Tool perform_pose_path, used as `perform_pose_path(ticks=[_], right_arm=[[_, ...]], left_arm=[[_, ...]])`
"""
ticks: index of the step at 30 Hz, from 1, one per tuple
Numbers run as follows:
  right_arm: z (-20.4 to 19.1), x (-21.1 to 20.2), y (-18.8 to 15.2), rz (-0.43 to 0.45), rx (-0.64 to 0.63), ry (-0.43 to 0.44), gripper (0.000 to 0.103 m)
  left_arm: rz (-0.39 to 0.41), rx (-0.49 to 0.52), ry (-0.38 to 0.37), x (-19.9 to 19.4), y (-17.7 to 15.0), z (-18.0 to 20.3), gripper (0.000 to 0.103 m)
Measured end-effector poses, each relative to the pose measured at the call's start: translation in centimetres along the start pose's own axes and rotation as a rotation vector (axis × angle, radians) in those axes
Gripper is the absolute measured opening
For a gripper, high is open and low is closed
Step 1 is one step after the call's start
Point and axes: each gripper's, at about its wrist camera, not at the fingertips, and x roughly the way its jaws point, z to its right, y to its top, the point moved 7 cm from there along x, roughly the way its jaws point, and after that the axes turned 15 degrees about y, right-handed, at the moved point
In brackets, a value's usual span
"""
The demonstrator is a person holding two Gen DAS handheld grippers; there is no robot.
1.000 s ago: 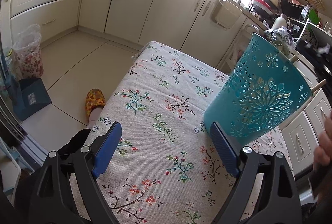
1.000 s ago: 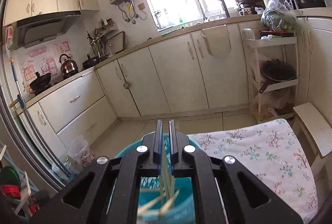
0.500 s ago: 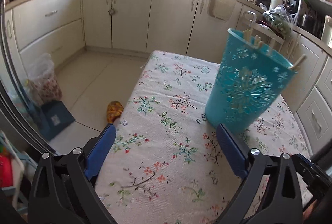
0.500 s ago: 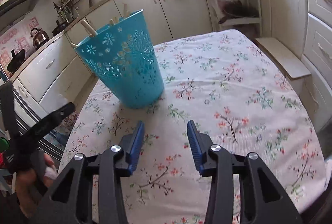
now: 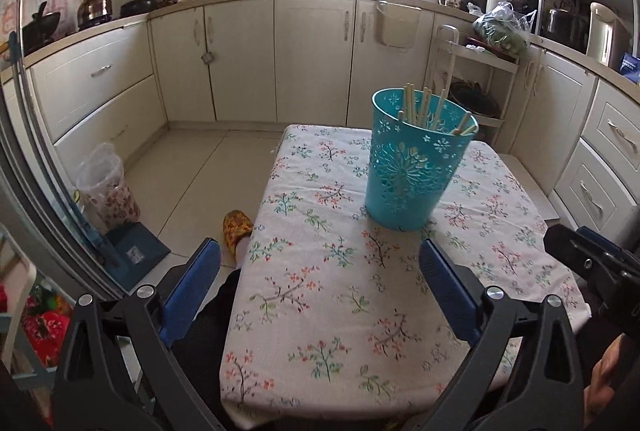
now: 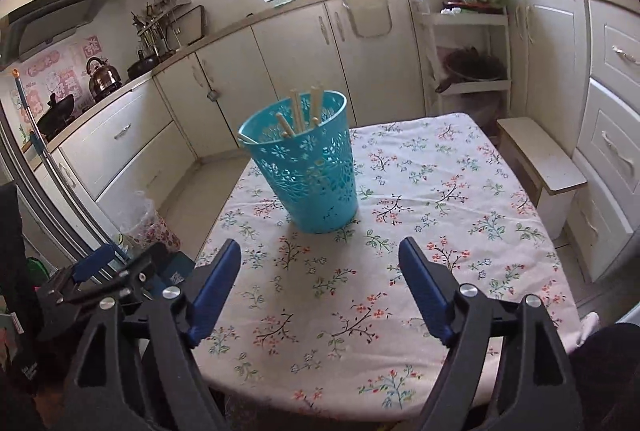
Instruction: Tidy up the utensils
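Note:
A teal perforated basket (image 5: 412, 167) (image 6: 308, 167) stands upright on the floral tablecloth (image 5: 344, 295) (image 6: 420, 215), with several wooden chopsticks (image 5: 420, 107) (image 6: 304, 111) leaning inside it. My left gripper (image 5: 320, 251) hangs open over the table's near left edge, well short of the basket, with nothing between its blue pads. My right gripper (image 6: 320, 251) also sits back from the basket; its jaws are opening and nothing is between them. The right gripper's tip (image 5: 584, 255) shows at the right edge of the left wrist view, and the left gripper (image 6: 116, 275) shows low left in the right wrist view.
Cream kitchen cabinets (image 5: 240, 63) wrap around the room. A white stool (image 6: 540, 159) stands at the table's right side. On the floor to the left are a bagged bin (image 5: 106, 187), a blue dustpan (image 5: 132, 251) and a person's yellow slipper (image 5: 236, 227).
My right gripper has come out of the basket, backed toward the near table edge and opened, leaving the chopsticks inside. My left gripper has pulled back and risen, so the basket looks smaller and farther.

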Motion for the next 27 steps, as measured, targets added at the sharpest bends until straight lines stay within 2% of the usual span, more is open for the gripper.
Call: perform_pose_path(ticks=[9,15,21,27], right_arm=[[-1.6,-2.3,-2.7,0.001,0.013,-0.044,0.086],[-2.6,-5.6,-2.2,0.076,0.025,-0.048,0.090],[-3.5,-7.2,-4.1,0.117,0.005,-0.067,0.091],[-3.9,-7.3,-5.4,0.099,0.008,-0.070,0.091]], left_arm=[[0.014,-0.016,0.009,-4.4,-1.1,-1.8,0.095],[0.043,-0.019,0.019,-6.9,-0.8,-3.0,0.095],[0.052,0.001,0.011,-8.6,-1.4,-2.7,0.095],[0.051,0.012,0.029,-9.7,-1.9,-2.8,0.095]])
